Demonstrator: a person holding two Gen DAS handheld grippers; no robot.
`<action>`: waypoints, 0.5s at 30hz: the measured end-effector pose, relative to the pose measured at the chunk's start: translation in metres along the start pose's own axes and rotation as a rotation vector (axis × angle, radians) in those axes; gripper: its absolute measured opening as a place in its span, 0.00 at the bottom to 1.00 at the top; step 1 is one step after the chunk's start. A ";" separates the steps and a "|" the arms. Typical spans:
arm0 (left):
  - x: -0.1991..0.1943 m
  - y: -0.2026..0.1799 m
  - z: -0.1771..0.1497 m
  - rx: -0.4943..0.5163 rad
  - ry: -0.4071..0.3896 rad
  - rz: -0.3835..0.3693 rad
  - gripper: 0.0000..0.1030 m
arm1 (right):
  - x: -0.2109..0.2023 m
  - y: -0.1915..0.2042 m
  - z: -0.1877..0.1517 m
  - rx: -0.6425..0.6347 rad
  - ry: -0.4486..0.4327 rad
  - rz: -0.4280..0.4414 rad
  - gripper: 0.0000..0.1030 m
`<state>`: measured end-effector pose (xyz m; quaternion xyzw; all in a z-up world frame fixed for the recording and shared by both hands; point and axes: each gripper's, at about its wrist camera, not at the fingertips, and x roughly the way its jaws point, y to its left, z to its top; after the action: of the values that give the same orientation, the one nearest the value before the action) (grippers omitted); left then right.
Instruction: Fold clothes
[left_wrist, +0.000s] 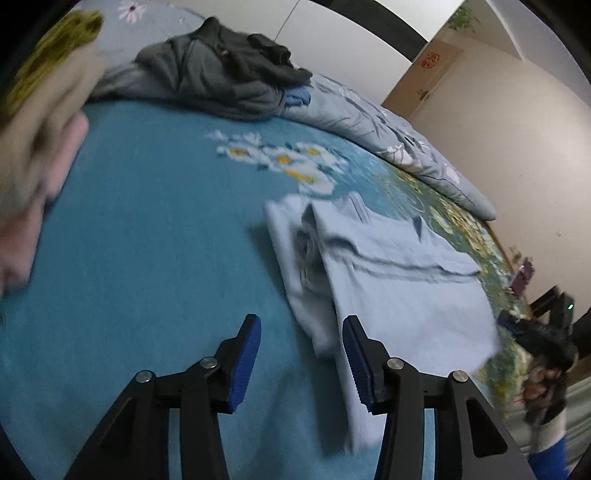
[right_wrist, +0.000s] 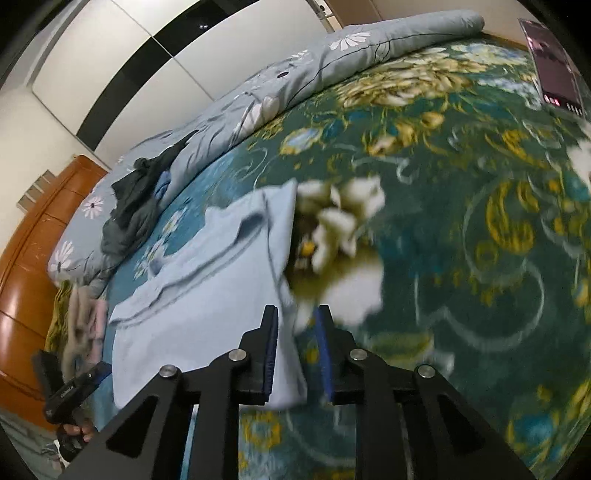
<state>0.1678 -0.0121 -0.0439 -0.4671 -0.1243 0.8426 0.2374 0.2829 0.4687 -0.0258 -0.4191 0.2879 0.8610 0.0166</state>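
light blue shirt partly folded on the bed

a light blue shirt (left_wrist: 402, 280) lies on the bed (left_wrist: 155, 229), on the teal flowered blanket. it is not spread out flat. one side is turned over on top of the rest, and a sleeve or edge (left_wrist: 295, 258) sticks out on the left. so i think some folding is done, but it is not a neat small pile yet. the edges look bumpy and not lined up. more folds look needed.

further back, a dark grey heap of clothes (left_wrist: 221, 74) sits bunched up by the grey flowered quilt (left_wrist: 399, 140). it is not folded. at the far left a soft stack of beige and pink clothes (left_wrist: 44, 155) lies on the bed. it is too blurry to tell how neat it is.

the left tool (left_wrist: 301, 363) is just above the near end of the shirt. its blue pads (left_wrist: 245, 365) are apart and hold nothing. the shirt's near left edge lies between and under them.

the right tool (right_wrist: 297, 349) is at the shirt's near right corner (right_wrist: 288, 373). a bit of the cloth lies between its pads, but there is a gap, so it looks apart and not pinching.
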 end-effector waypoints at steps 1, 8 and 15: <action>0.004 -0.001 0.005 0.013 -0.006 0.012 0.49 | 0.003 0.003 0.008 -0.008 -0.001 -0.002 0.20; 0.028 -0.016 0.028 0.129 -0.032 0.123 0.47 | 0.039 0.028 0.039 -0.117 0.017 -0.100 0.20; 0.037 -0.032 0.036 0.259 -0.073 0.234 0.47 | 0.065 0.050 0.057 -0.258 0.022 -0.194 0.21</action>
<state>0.1297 0.0344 -0.0374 -0.4130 0.0317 0.8898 0.1913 0.1865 0.4421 -0.0216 -0.4531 0.1332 0.8804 0.0423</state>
